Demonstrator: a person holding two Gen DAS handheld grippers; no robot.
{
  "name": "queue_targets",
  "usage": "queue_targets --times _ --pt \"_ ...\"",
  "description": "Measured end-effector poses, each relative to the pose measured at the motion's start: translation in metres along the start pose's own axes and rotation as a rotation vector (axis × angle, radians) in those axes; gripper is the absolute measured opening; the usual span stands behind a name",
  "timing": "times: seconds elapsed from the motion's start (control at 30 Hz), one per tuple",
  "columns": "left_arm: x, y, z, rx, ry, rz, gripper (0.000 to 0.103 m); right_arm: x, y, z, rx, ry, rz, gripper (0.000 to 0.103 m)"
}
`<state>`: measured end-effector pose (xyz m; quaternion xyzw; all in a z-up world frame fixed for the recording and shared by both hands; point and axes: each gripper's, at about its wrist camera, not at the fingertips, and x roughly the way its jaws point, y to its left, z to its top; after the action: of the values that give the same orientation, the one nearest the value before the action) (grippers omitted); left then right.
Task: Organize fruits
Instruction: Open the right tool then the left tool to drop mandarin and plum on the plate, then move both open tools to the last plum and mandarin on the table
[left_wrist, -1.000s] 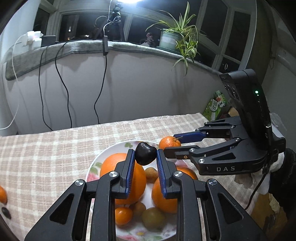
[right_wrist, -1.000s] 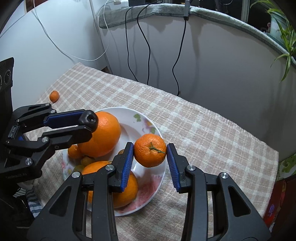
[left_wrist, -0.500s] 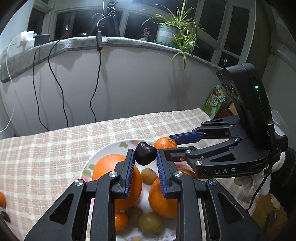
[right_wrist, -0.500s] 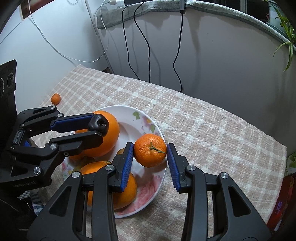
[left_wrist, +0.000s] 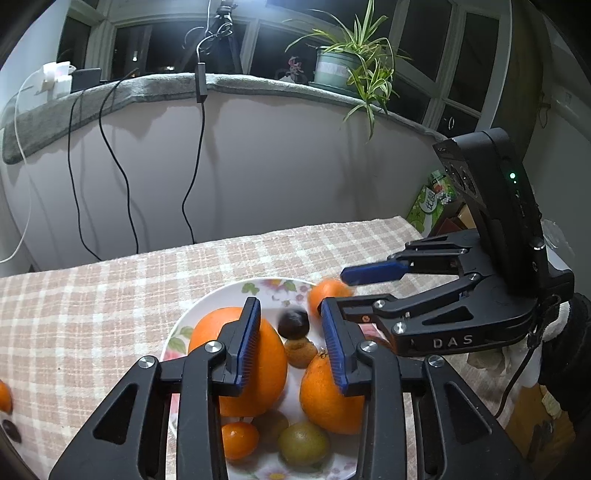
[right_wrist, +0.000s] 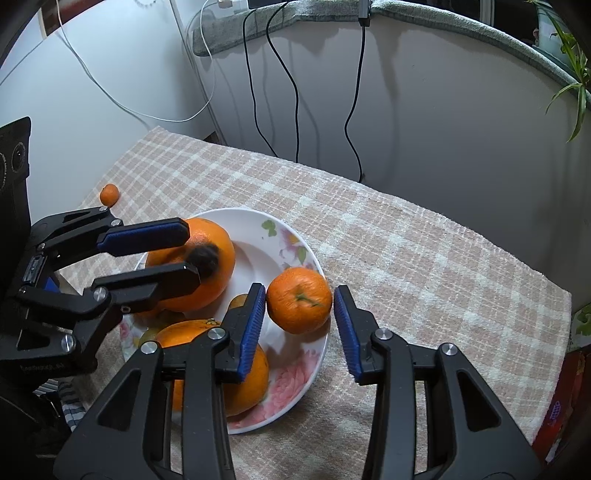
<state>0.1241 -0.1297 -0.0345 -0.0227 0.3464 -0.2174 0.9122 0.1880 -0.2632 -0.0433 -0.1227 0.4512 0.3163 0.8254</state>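
Both my jaws stand open over the plate (right_wrist: 314, 254): mandarin (right_wrist: 299, 300) (soft, light, rolls, so grip its sides) and dark plum (left_wrist: 293, 324) loose between them.

home: windowsill plant (left_wrist: 354, 70), checked tablecloth (left_wrist: 110, 295)

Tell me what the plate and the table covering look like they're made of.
Plate: likely glazed ceramic or porcelain, though melamine is possible; it is glossy white with printed pink flowers and green leaves and a smooth rim.
Table covering: woven fabric, matte, with a beige and cream check and a visibly coarse, nubby weave.
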Motion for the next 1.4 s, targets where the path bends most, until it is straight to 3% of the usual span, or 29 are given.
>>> queue_targets --times 0.07,0.43,0.87,1.4 --pt "0.000 0.001 0.000 -0.001 -0.002 0.002 0.033 -0.002 0.000 0.000 0.002 -0.009 -0.005 0.059" --pt "-0.011 0.000 -0.001 0.004 -0.028 0.016 0.033 -0.013 -0.004 -0.001 0.023 -0.037 -0.029 0.059" --pt "-0.034 0.008 -0.008 -0.003 -0.066 0.045 0.033 -0.022 0.019 0.001 -0.017 -0.056 -0.058 0.059" --pt "-0.080 0.060 -0.039 -0.092 -0.096 0.169 0.033 -0.025 0.080 0.028 -0.081 -0.117 0.004 0.059"
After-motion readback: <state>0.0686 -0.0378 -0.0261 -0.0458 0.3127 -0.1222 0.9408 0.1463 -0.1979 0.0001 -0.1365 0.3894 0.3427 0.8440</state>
